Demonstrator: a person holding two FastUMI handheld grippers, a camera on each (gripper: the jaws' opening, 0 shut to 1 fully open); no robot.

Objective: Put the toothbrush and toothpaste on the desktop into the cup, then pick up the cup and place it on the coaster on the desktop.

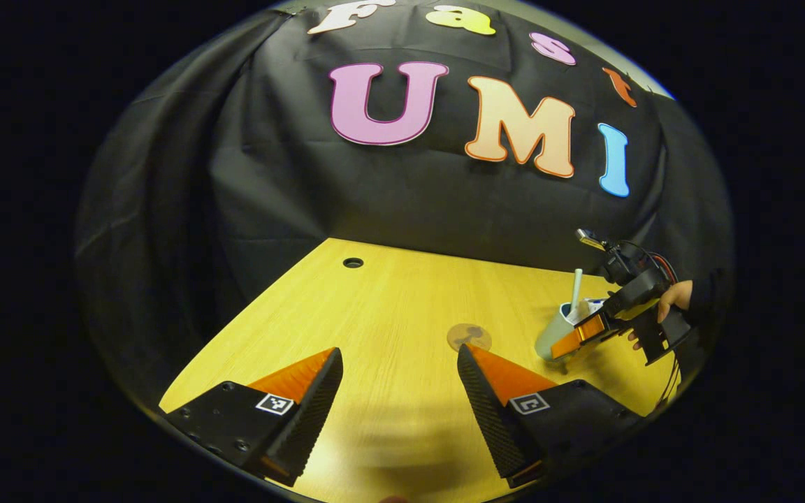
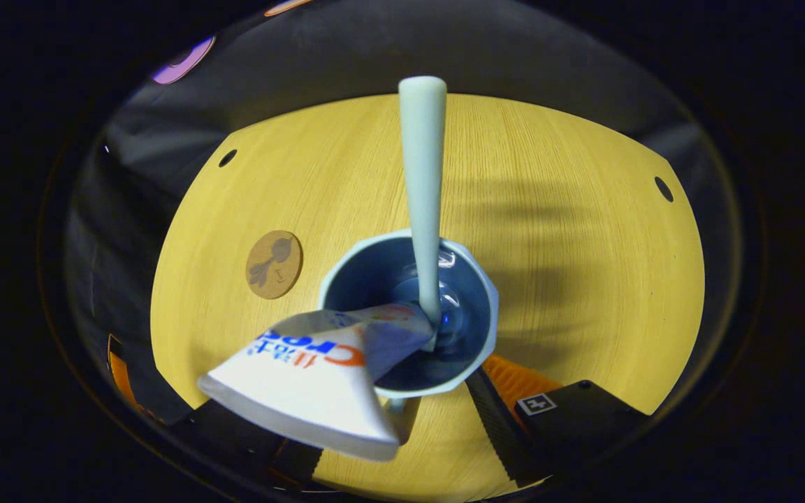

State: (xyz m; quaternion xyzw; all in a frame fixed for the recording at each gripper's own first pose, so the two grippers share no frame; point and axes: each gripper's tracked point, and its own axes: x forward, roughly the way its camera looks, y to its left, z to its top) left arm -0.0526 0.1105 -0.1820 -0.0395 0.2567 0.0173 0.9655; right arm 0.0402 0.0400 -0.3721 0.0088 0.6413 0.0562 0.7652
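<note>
Inside cup (image 2: 474,335): toothbrush (image 2: 422,188), toothpaste (image 2: 318,381).

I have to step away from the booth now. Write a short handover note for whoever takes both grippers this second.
Left gripper: open, holding nothing, low over the desk.
Right gripper: jaws around the cup; whether both fingers press on it, I cannot tell.
Toothbrush and toothpaste both stand in the cup.
Coaster lies bare on the desk, apart from the cup.
Done: both items loaded.
Left: carry the cup onto the coaster.
</note>
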